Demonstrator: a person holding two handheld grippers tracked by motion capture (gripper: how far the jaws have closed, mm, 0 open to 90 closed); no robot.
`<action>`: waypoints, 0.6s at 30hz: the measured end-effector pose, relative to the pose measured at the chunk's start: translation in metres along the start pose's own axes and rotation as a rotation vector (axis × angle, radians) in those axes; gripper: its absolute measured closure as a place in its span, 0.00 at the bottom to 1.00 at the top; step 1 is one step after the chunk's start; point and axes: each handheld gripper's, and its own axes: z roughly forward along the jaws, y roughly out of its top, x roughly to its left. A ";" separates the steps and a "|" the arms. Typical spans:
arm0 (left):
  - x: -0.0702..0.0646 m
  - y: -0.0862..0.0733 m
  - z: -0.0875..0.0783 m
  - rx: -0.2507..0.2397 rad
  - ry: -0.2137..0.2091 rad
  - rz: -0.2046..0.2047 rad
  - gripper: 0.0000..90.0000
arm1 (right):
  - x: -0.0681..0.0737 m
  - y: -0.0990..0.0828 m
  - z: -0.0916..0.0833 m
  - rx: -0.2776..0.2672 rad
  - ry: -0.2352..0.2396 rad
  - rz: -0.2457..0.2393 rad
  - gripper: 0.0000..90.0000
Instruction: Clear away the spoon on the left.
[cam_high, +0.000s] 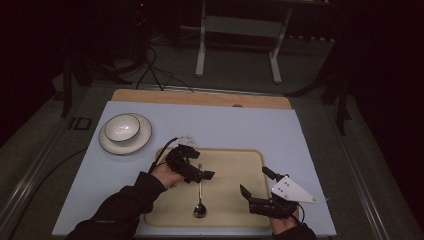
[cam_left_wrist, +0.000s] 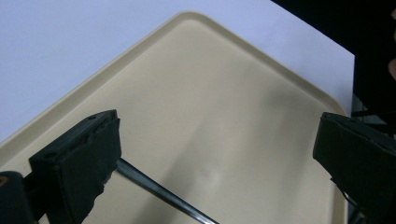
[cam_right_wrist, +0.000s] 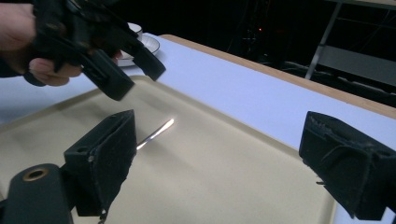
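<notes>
At the upper left of the high view a white bowl (cam_high: 122, 127) sits on a white plate (cam_high: 142, 139), which rests on the pale blue table (cam_high: 300, 145) well apart from the tray. Right of it, in the middle of the frame, a beige tray (cam_high: 235, 165) lies near the table's front edge. The left gripper (cam_high: 204, 176), held in a hand (cam_high: 166, 175) that comes from the lower left, hovers over the tray's left half with its jaws spread; in the left gripper view they stand wide apart with nothing between them. A metal spoon (cam_high: 200, 192) lies on the tray just beside that gripper, handle towards the far side, bowl near the lower centre of the frame. At the lower right, the right gripper (cam_high: 256, 188) sits over the tray's right front corner, jaws likewise spread and empty in the right gripper view.
</notes>
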 end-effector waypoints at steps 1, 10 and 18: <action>-0.003 0.000 -0.002 -0.002 -0.001 0.010 0.02 | 0.000 0.000 0.000 0.000 0.001 0.001 0.13; -0.017 -0.007 -0.029 -0.065 -0.003 0.066 0.02 | 0.000 -0.001 0.001 0.002 0.005 0.005 0.13; -0.026 -0.017 -0.058 -0.112 0.013 0.091 0.02 | 0.000 -0.001 0.002 0.007 0.007 0.002 0.13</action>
